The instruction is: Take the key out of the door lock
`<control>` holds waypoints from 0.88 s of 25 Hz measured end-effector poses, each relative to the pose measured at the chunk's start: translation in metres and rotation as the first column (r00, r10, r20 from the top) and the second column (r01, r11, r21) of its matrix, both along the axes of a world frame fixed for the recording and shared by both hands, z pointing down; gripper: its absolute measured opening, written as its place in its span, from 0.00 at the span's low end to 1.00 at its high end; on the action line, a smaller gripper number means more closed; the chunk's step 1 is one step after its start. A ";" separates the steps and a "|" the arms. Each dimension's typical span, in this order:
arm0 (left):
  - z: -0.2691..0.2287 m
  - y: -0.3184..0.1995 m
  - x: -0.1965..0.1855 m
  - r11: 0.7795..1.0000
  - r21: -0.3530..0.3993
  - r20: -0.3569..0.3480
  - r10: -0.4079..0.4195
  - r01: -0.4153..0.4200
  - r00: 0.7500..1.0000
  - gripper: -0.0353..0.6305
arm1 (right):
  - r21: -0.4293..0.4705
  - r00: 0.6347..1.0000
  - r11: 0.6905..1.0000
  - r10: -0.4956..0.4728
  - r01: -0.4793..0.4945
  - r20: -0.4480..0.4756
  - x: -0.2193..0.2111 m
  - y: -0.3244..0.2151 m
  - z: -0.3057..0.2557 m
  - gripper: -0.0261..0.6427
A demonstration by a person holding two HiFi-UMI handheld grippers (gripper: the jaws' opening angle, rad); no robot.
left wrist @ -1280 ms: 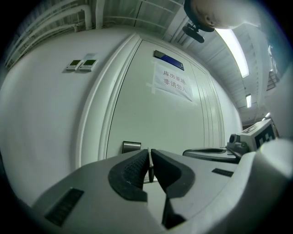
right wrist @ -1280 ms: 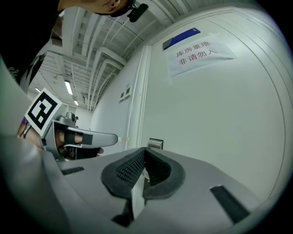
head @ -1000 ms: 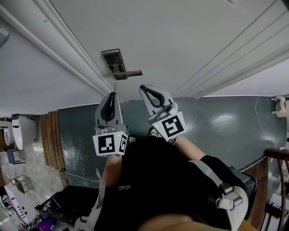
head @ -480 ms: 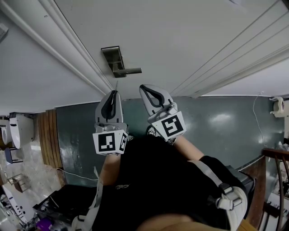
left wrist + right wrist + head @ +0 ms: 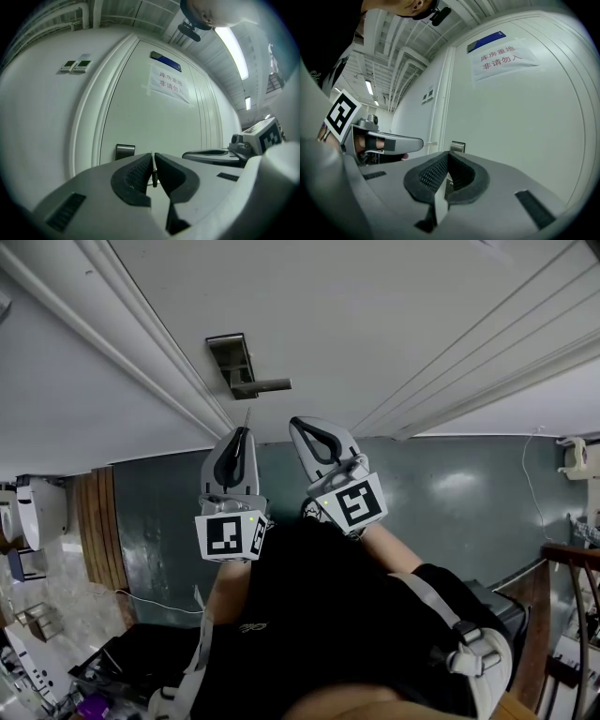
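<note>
The door is white, with a metal lock plate and lever handle. My left gripper is shut on a thin metal key, which sticks out of its tips just short of the handle and clear of the lock. In the left gripper view the key sits edge-on between the dark pads, with the lock plate behind. My right gripper is beside it, shut, with nothing between its pads. The lock plate shows above them.
A paper sign with a blue plate above it hangs on the door. Two wall switches sit left of the door frame. The floor is dark green. Wooden boards and clutter lie at the left.
The left gripper with the key has drifted slightly to the right. The lock plate has shifted a little up and left in the head view. The right gripper has barely moved.
</note>
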State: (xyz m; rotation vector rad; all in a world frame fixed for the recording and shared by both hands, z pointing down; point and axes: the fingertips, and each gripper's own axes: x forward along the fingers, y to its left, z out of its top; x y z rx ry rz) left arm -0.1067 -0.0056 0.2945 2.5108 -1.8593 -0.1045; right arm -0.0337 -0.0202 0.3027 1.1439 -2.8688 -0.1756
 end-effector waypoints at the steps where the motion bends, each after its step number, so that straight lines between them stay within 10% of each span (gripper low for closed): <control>1: 0.000 0.000 0.001 1.000 0.000 0.001 0.002 -0.002 1.000 0.11 | 0.002 1.000 1.000 0.001 -0.001 0.001 0.001 0.000 -0.001 0.05; 22: 0.006 0.002 0.002 1.000 -0.012 -0.005 0.014 -0.014 1.000 0.11 | -0.015 0.999 0.999 0.035 -0.035 -0.003 0.008 -0.002 0.004 0.05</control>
